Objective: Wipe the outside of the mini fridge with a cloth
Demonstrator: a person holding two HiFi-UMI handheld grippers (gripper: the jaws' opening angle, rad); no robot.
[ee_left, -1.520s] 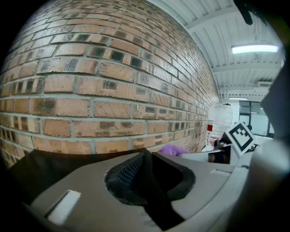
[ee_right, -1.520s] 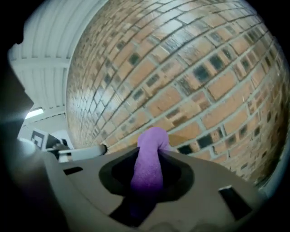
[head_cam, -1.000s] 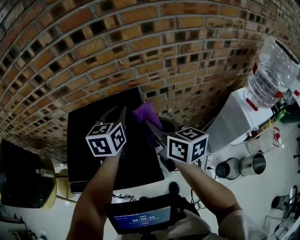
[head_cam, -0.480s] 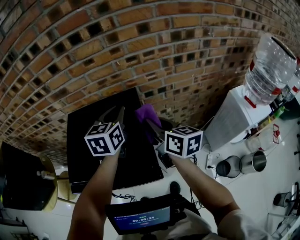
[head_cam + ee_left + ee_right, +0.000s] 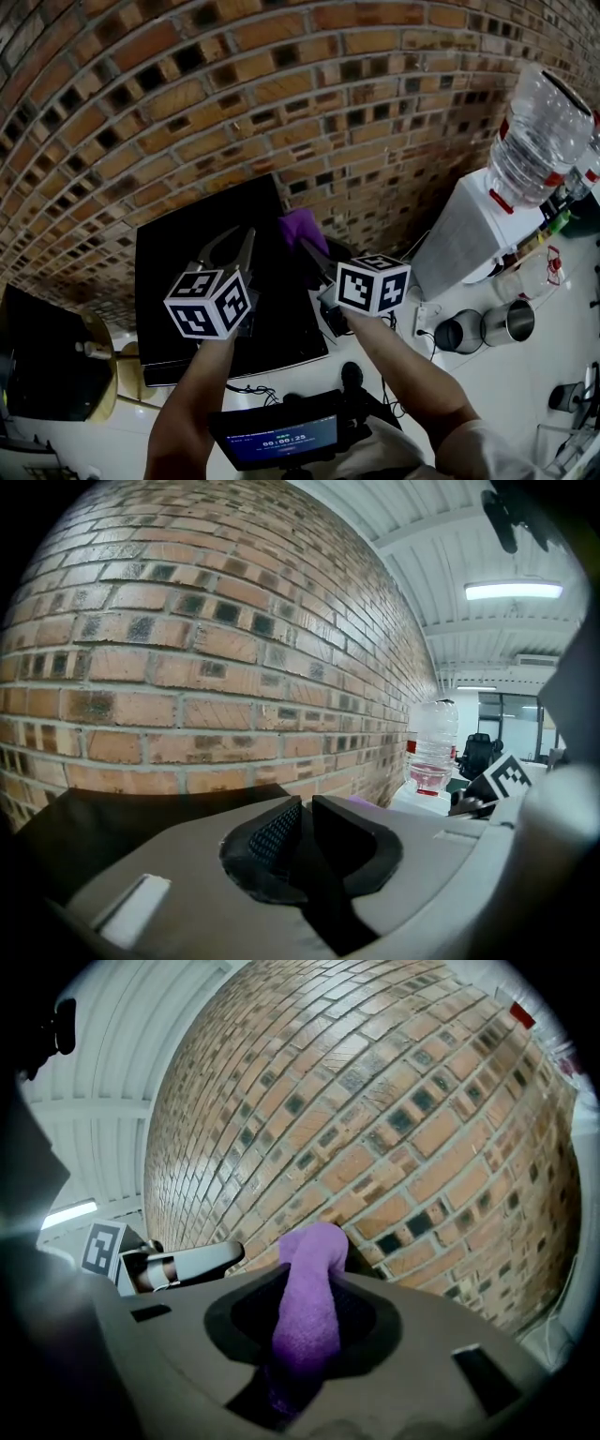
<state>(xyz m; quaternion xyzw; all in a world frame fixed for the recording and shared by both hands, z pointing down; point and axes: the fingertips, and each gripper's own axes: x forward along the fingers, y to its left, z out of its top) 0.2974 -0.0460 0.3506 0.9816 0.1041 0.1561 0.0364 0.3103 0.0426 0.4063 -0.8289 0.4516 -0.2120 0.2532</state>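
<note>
The black mini fridge (image 5: 178, 309) stands against the brick wall, and I look down on its top. My right gripper (image 5: 306, 246) is shut on a purple cloth (image 5: 302, 227), held above the fridge's back right corner. In the right gripper view the cloth (image 5: 317, 1246) sticks up out of the right gripper (image 5: 309, 1279). My left gripper (image 5: 239, 239) hovers over the fridge top, left of the cloth. Its jaws have just been closing. In the left gripper view the left gripper (image 5: 305, 803) has its pads nearly touching with nothing between them, over the dark fridge top (image 5: 122, 808).
The brick wall (image 5: 281, 94) rises right behind the fridge. A white water dispenser (image 5: 469, 234) with a clear bottle (image 5: 544, 141) stands at the right, with two metal cups (image 5: 506, 326) in front of it. A small screen (image 5: 277, 436) sits near my body. A black box (image 5: 37, 366) is at the left.
My left gripper has drawn back toward me over the fridge top. The right gripper with the cloth has hardly shifted in the head view.
</note>
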